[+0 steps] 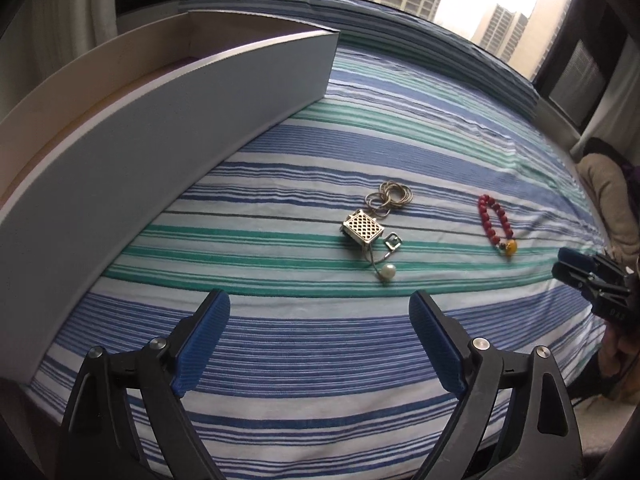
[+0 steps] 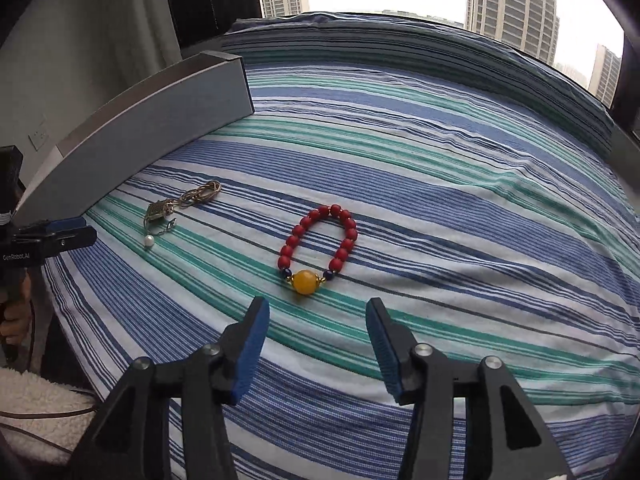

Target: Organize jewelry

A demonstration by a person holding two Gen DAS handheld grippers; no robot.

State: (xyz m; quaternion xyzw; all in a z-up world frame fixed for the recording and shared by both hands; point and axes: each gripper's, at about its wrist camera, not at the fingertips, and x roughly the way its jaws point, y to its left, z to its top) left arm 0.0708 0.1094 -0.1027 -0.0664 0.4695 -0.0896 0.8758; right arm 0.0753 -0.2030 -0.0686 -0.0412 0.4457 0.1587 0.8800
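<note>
Blue-padded fingers (image 1: 204, 344) of the left gripper (image 1: 320, 300) fill the foreground of the left wrist view, spread wide with nothing between them, angled down toward the striped bedspread (image 1: 320, 368). Beyond their tips, on the cloth, lies a chain necklace (image 1: 370, 228) with a gold lattice pendant, a small green charm and a pearl, its chain coiled at the far end. To its right, well apart, lies the red bead bracelet (image 1: 494, 226) with a large amber bead. A long grey open box (image 1: 160, 140) runs along the left side of the bed. At the right edge the right gripper (image 1: 568, 266) shows from the side, tips toward the bracelet; this view does not show how its jaws stand. In the right wrist view, the right gripper (image 2: 318, 316) tilts down over the bedspread (image 2: 440, 208), its fingers (image 2: 252, 344) parted and empty, the bracelet (image 2: 318, 246) just beyond the tips, amber bead nearest. The necklace (image 2: 176, 210) lies farther left, near the box (image 2: 160, 120). At the left edge the left gripper (image 2: 86, 230) reaches in, a hand (image 2: 14, 316) gripping its handle below, above a fleecy white sleeve (image 2: 36, 408).
</note>
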